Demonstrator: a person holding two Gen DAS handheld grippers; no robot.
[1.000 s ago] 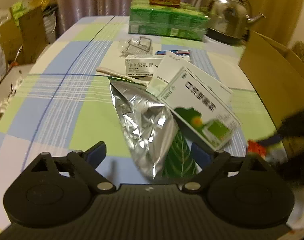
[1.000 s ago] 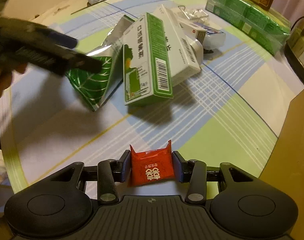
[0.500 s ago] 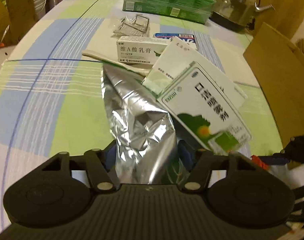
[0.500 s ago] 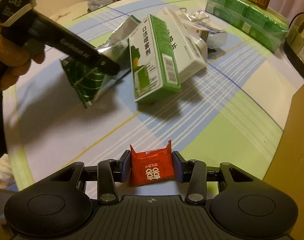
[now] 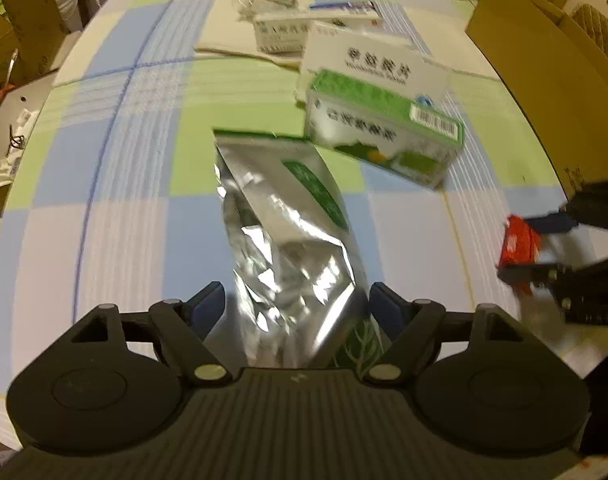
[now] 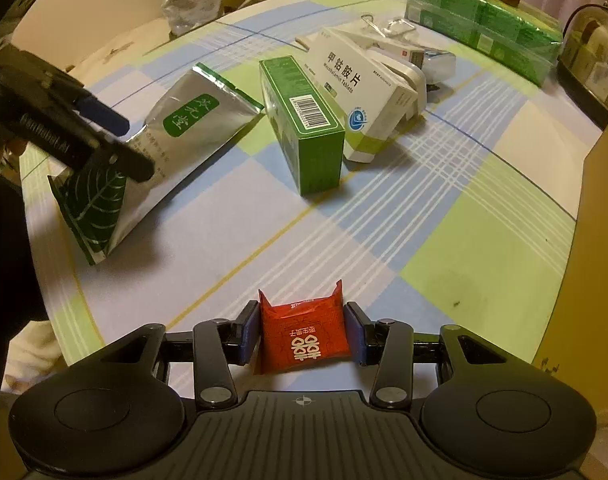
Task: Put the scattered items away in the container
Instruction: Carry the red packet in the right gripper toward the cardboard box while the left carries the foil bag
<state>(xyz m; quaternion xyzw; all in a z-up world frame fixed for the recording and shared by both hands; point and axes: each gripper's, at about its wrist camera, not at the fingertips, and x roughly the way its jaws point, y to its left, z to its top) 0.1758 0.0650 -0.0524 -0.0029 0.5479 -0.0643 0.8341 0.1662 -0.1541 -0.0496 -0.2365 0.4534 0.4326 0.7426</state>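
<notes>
The silver bag (image 5: 287,240) has been pulled away from the green box (image 5: 384,136), which has tipped onto the table. The left claw (image 5: 295,308) is opening around the bag. A red packet (image 6: 304,336) is pinched by the right claw (image 6: 301,336), near the cardboard box (image 5: 544,64).

The foil pouch (image 5: 287,248) is crinkled and mirror-glossy; the red sachet (image 6: 304,338) is shiny plastic; the green box (image 6: 304,120) is smooth card.
</notes>
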